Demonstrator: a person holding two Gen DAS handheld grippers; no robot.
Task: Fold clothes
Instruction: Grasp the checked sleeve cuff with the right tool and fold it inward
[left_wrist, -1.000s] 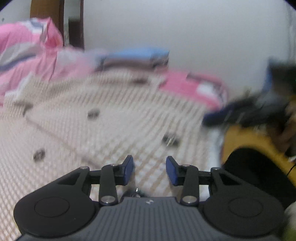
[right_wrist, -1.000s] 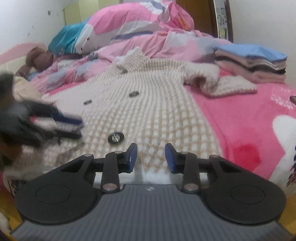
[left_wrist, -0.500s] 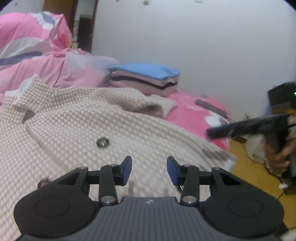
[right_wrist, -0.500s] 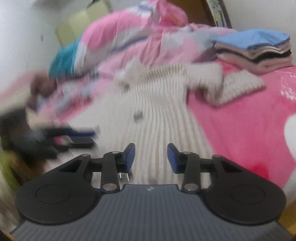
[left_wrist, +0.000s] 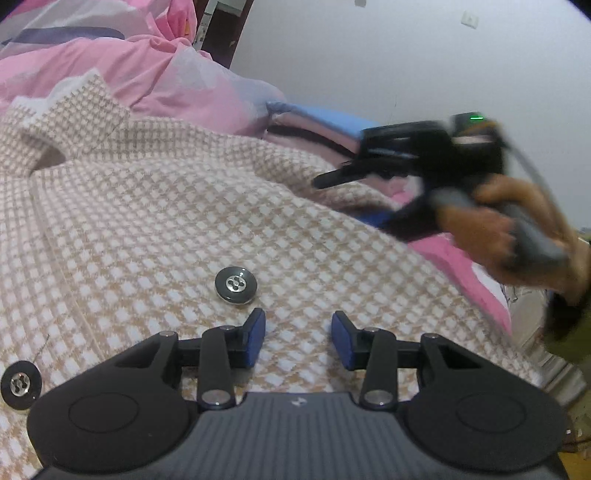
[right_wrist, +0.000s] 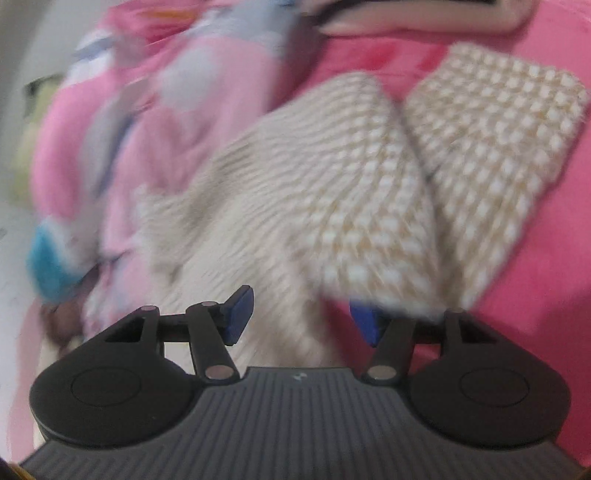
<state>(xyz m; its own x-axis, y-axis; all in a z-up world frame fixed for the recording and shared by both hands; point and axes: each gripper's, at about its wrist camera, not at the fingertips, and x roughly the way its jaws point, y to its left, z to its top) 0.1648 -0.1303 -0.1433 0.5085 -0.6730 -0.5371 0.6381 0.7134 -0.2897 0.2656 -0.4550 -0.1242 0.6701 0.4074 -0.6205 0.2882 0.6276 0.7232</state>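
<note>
1. Fingers on my right gripper (right_wrist: 301, 317) have just been spreading wider; a second ago they stood closer together over the front of the checked coat (left_wrist: 184, 221), and now they gape with nothing pressed between the pads. The folded sleeve (right_wrist: 369, 192) of that coat lies right ahead of them, its near edge hiding the tip of one finger, so I cannot say whether cloth is touching it.
2. My right hand (left_wrist: 491, 229) has swung away from the coat's lower front to its sleeve side; the left wrist view shows it blurred, above the far edge of the coat, in front of the stack of folded clothes (left_wrist: 317, 118).
3. My left gripper (left_wrist: 297, 336) stands partly open, as it did a second ago, and empty. It hovers over the coat's front, with a dark button (left_wrist: 235, 285) just ahead of the fingers and another button (left_wrist: 20, 384) off to the side.
4. The coat lies spread on the bed, collar (left_wrist: 74, 103) towards the pink quilt (left_wrist: 159, 66), buttoned face up.
5. My reading: the spreading is a readying for the sleeve, so the fold proper has hardly begun. I judge the sleeve wants pinching near its cuff and laying across the body.
</note>
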